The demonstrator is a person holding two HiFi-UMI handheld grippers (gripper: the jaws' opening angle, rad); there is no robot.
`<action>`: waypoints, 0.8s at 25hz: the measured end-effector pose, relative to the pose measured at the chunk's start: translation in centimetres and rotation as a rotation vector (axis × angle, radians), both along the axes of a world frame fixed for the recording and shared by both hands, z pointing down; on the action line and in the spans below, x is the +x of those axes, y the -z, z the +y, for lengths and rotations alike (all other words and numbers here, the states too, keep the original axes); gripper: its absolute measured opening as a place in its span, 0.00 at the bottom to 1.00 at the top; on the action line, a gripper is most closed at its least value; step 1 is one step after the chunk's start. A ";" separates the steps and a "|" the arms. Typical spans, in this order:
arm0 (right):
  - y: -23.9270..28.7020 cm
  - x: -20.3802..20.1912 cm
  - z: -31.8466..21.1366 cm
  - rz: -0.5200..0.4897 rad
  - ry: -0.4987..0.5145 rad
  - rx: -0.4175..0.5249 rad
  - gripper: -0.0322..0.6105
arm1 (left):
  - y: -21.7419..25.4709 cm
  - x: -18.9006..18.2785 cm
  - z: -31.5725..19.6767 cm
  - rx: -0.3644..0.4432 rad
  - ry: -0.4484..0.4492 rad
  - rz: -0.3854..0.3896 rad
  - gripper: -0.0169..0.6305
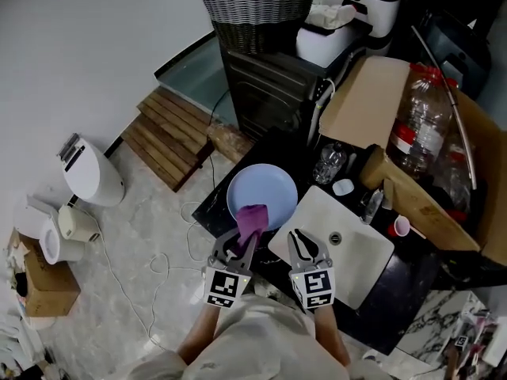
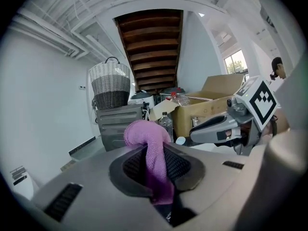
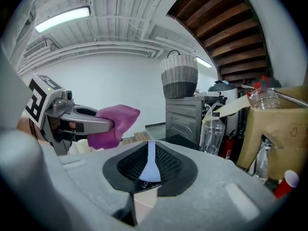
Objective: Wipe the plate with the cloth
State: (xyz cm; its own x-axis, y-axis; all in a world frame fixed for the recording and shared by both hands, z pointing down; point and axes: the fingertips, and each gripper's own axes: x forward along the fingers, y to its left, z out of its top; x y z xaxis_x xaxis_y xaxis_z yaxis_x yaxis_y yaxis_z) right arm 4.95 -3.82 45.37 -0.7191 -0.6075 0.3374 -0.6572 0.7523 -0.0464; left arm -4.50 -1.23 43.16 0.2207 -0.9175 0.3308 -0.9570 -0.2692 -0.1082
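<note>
Left gripper (image 1: 243,241) pinches the soft purple cloth (image 1: 253,218) over the round blue plate (image 1: 261,187); right gripper (image 1: 299,239) squeezes the plate's thin edge beside the white sink (image 1: 358,253).

Dark counter (image 1: 273,149), white sink (image 1: 360,258) (set in), clear glass (image 1: 329,165), small lid (image 1: 343,187)

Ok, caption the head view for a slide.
Left hand-held gripper holds a purple cloth at the pale blue plate, gripped at its rim by the right hand-held gripper.
</note>
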 end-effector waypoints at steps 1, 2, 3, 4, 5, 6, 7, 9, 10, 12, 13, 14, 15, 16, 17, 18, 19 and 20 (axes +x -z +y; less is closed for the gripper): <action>-0.2 -0.2 -0.4 0.004 -0.010 -0.005 0.12 | -0.3 -0.3 -0.5 -0.005 -0.012 0.003 0.12; -0.5 -0.5 -0.7 0.010 -0.020 -0.009 0.12 | -0.6 -0.6 -1.0 -0.011 -0.023 0.007 0.12; -0.8 -0.8 -1.1 0.018 -0.030 -0.014 0.12 | -1.0 -1.0 -1.6 -0.018 -0.034 0.011 0.12; -1.1 -1.0 -1.5 0.026 -0.041 -0.021 0.12 | -1.4 -1.3 -2.1 -0.025 -0.046 0.014 0.12; -1.4 -1.2 -2.0 0.036 -0.051 -0.027 0.12 | -1.7 -1.7 -2.7 -0.033 -0.059 0.017 0.12; -1.8 -1.5 -2.4 0.044 -0.063 -0.035 0.12 | -2.1 -2.0 -3.3 -0.040 -0.073 0.018 0.12; -2.0 -1.8 -2.8 0.051 -0.075 -0.043 0.12 | -2.3 -2.4 -3.9 -0.047 -0.088 0.018 0.12; -2.4 -2.3 -3.5 0.064 -0.103 -0.061 0.12 | -2.9 -3.1 -5.0 -0.061 -0.119 0.019 0.12; -2.8 -2.4 -3.8 0.076 -0.118 -0.068 0.12 | -3.3 -3.3 -5.5 -0.069 -0.134 0.019 0.12; -3.5 -2.4 -4.5 0.099 -0.150 -0.081 0.12 | -4.0 -3.7 -6.5 -0.087 -0.167 0.018 0.12; -3.9 -2.4 -4.8 0.109 -0.164 -0.089 0.12 | -4.4 -3.9 -7.0 -0.095 -0.183 0.018 0.12; -4.3 -2.5 -5.2 0.116 -0.175 -0.096 0.12 | -4.8 -4.0 -7.5 -0.102 -0.198 0.018 0.12; -4.6 -2.5 -5.6 0.122 -0.187 -0.102 0.12 | -5.1 -4.1 -8.0 -0.110 -0.212 0.019 0.12; -4.8 -2.7 -6.0 0.125 -0.198 -0.109 0.12 | -5.5 -4.2 -8.4 -0.118 -0.225 0.021 0.12; -4.9 -2.8 -6.3 0.126 -0.211 -0.117 0.12 | -5.8 -4.4 -8.9 -0.128 -0.237 0.021 0.12; -5.1 -3.0 -6.6 0.128 -0.223 -0.126 0.12 | -6.2 -4.6 -9.2 -0.142 -0.247 0.019 0.12; -5.2 -3.2 -6.9 0.131 -0.236 -0.134 0.12 | -6.5 -4.8 -9.5 -0.156 -0.255 0.016 0.12; -5.4 -3.4 -7.2 0.135 -0.249 -0.142 0.12 | -6.8 -5.0 -9.9 -0.169 -0.267 0.013 0.12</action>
State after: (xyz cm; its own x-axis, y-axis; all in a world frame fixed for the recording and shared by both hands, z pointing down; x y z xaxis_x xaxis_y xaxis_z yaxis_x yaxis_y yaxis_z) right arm 1.59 -10.98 50.73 -0.4973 -0.6989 0.5141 -0.8275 0.5601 -0.0391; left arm -9.51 -11.11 49.96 0.4513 -0.7591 0.4691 -0.8513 -0.5239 -0.0289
